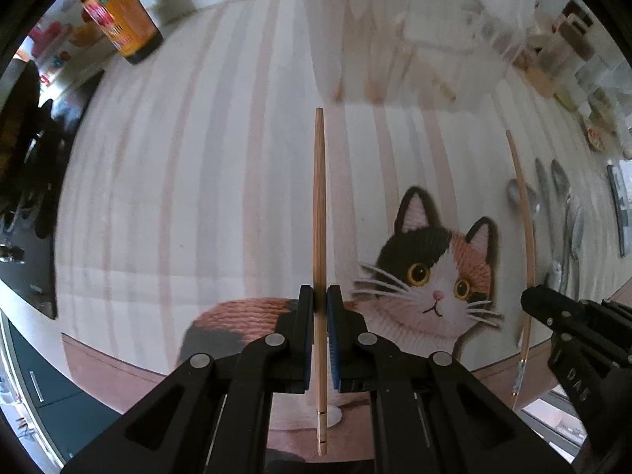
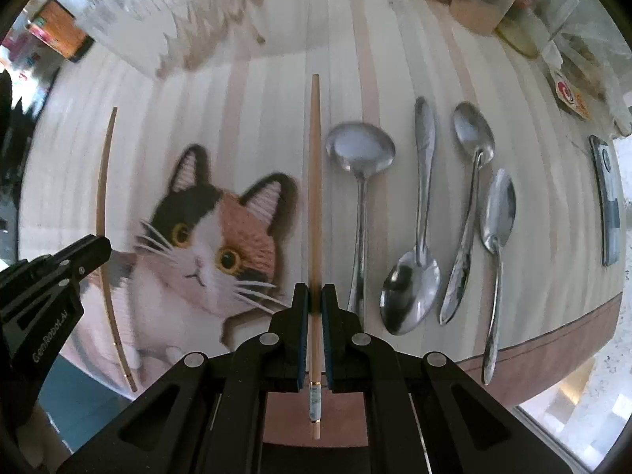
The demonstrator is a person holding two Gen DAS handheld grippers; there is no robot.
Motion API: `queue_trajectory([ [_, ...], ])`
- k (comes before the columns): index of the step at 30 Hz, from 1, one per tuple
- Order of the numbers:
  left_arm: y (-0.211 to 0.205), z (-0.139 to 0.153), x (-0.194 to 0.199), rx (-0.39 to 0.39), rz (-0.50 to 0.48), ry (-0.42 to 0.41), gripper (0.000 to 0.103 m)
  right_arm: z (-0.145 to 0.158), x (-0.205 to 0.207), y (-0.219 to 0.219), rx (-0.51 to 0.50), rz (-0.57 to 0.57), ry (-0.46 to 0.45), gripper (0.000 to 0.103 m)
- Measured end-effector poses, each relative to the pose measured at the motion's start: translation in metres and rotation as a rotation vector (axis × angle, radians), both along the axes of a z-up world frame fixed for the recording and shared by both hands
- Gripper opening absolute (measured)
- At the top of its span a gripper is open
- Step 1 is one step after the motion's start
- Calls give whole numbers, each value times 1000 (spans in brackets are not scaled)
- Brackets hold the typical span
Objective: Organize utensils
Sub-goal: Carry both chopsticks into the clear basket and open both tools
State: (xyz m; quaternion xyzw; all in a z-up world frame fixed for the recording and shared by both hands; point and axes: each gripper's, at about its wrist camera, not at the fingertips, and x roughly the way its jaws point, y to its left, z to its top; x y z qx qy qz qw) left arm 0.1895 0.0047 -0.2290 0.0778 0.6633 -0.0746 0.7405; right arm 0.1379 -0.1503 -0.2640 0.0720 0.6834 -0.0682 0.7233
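Observation:
My left gripper (image 1: 320, 296) is shut on a wooden chopstick (image 1: 319, 205) that points forward over the striped cat-print mat (image 1: 166, 181). My right gripper (image 2: 314, 296) is shut on a second wooden chopstick (image 2: 315, 181), also pointing forward. Each view shows the other gripper's chopstick at the side, on the right in the left wrist view (image 1: 527, 237) and on the left in the right wrist view (image 2: 103, 213). Several metal spoons (image 2: 424, 205) lie on the mat just right of my right gripper. A clear utensil holder (image 1: 395, 39) with wooden sticks stands at the far edge of the mat.
An orange can (image 1: 122, 15) stands at the far left. Jars and packets (image 2: 513, 4) crowd the far right. A dark flat device (image 2: 608, 201) lies at the right edge. The mat's brown border (image 2: 553, 335) marks the near table edge.

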Motion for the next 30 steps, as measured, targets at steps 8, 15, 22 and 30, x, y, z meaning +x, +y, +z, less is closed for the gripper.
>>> queue_trajectory([
  [8, 6, 61, 3, -46, 26, -113, 4, 57, 10, -4, 58, 15, -111, 7],
  [15, 11, 134, 20, -139, 43, -223, 4, 123, 17, -10, 109, 30, -225, 7],
  [22, -6, 183, 87, -308, 46, -224, 4, 165, 61, -23, 159, 7, -312, 7],
  [30, -37, 159, 185, -333, 65, -130, 4, 155, 160, -62, 216, -48, -299, 7],
])
